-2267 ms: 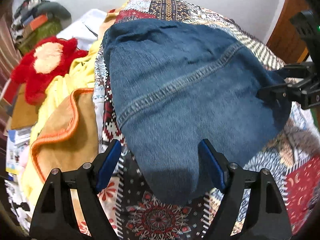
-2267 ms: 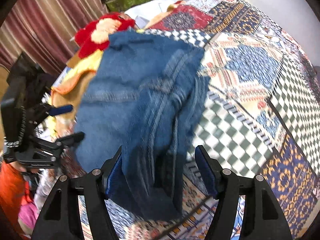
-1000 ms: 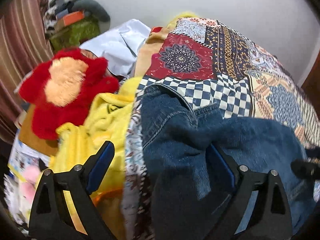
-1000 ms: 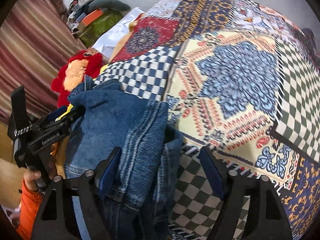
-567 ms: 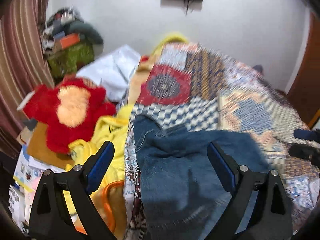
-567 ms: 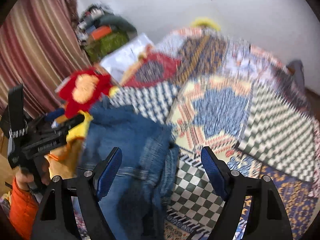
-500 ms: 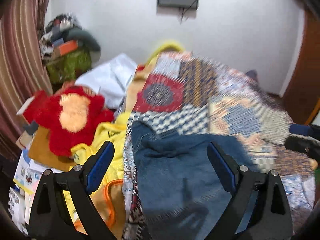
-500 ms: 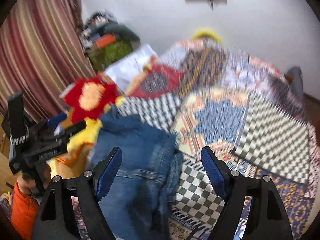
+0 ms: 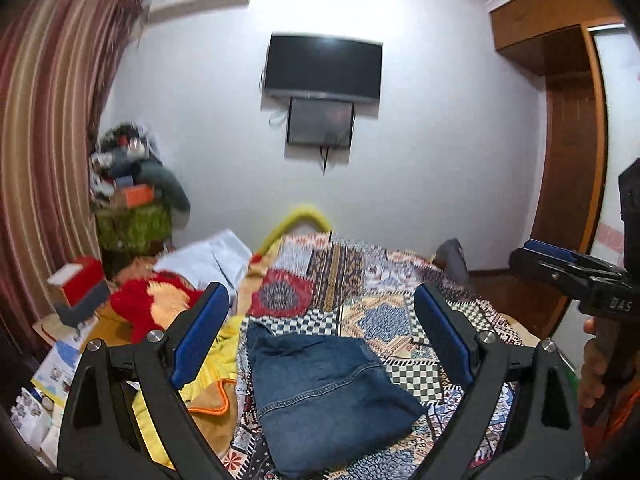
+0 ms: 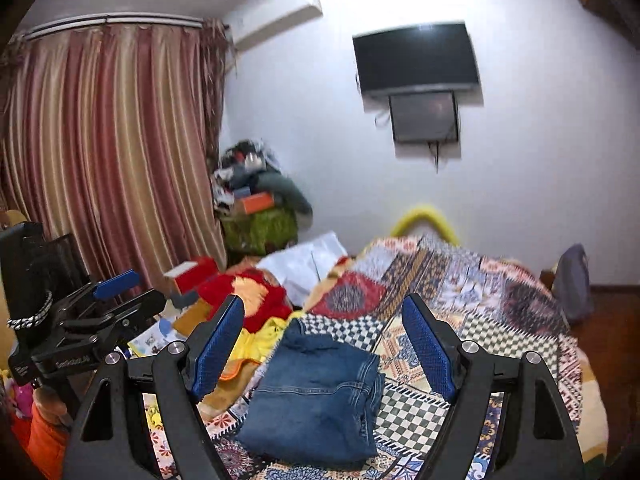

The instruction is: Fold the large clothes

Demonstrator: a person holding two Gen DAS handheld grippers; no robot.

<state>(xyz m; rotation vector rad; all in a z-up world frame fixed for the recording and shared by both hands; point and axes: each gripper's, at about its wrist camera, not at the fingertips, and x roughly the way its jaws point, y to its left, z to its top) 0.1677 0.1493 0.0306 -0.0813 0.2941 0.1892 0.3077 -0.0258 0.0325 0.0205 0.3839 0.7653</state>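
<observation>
— Presently, what do we record for the garment?

— We find the folded jeans [image 9: 324, 392] lying flat on the patchwork bedspread [image 9: 400, 312], near its front left part. The denim is doubled into a compact block, a stitched seam running across its top layer; in the right wrist view its stacked edges face right. Neither tool touches it.

— And the claws?

— We note the left gripper [image 9: 322, 334] raised above the jeans, its blue pads [image 9: 198, 336] spread wide with nothing between them. The right gripper [image 10: 324, 346] likewise stands wide apart and empty, held above the jeans. Each tool appears at the edge of the other's view, with the person's fingers wrapped on the handle and an orange sleeve [image 10: 44, 436] below the left one.

— Surroundings, taken from the jeans?

— Just left of the jeans we see a yellow cloth [image 9: 224, 356] and a tan blanket with orange trim [image 9: 208, 408], the latter touching the bedspread's edge. Beyond these, further left, lies a red plush toy [image 9: 148, 304]. Behind that lies a white sheet [image 9: 204, 260]. Well beyond the jeans, on the far wall, hangs a dark television [image 9: 324, 68]. A striped curtain [image 10: 108, 148] hangs far to the left.
</observation>
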